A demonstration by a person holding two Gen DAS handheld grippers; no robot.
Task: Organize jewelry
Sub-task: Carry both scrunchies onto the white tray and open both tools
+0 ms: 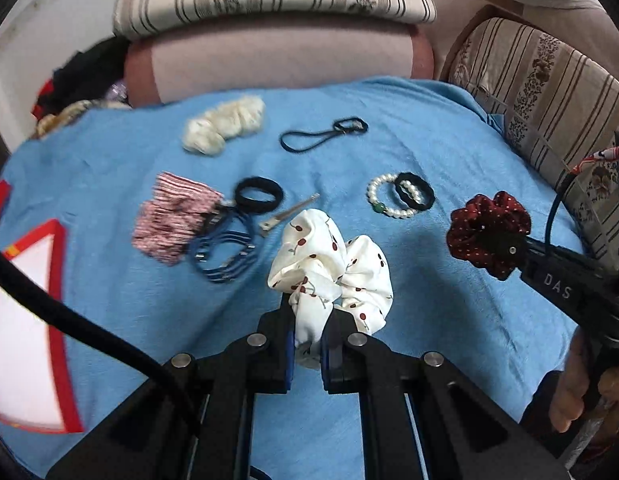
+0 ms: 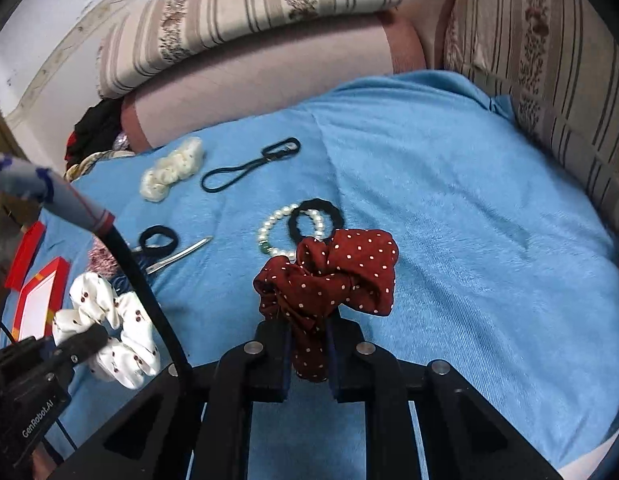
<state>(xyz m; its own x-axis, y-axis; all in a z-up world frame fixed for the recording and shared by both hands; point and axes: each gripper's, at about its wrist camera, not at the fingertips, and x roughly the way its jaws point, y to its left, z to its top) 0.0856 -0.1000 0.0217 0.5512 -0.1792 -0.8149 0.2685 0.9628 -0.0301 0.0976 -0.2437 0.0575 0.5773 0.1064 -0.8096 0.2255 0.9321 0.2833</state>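
My left gripper (image 1: 307, 320) is shut on a white cherry-print scrunchie (image 1: 329, 264), held above the blue towel (image 1: 449, 136). My right gripper (image 2: 309, 332) is shut on a dark red polka-dot scrunchie (image 2: 337, 276), also lifted off the towel. In the left wrist view the red scrunchie (image 1: 489, 228) hangs at the right; in the right wrist view the white scrunchie (image 2: 121, 332) hangs at the lower left. On the towel lie a pearl bracelet (image 1: 383, 196) overlapped by a black hair tie (image 1: 415, 192), a metal hair clip (image 1: 289, 216) and blue hair bands (image 1: 225, 252).
A pink striped scrunchie (image 1: 173, 216), a cream fluffy scrunchie (image 1: 223, 124), a thick black tie (image 1: 258, 195) and a thin black elastic (image 1: 321, 136) also lie on the towel. A red-rimmed white box (image 1: 25, 320) sits at the left edge. Striped sofa cushions (image 1: 549, 92) border the back and right.
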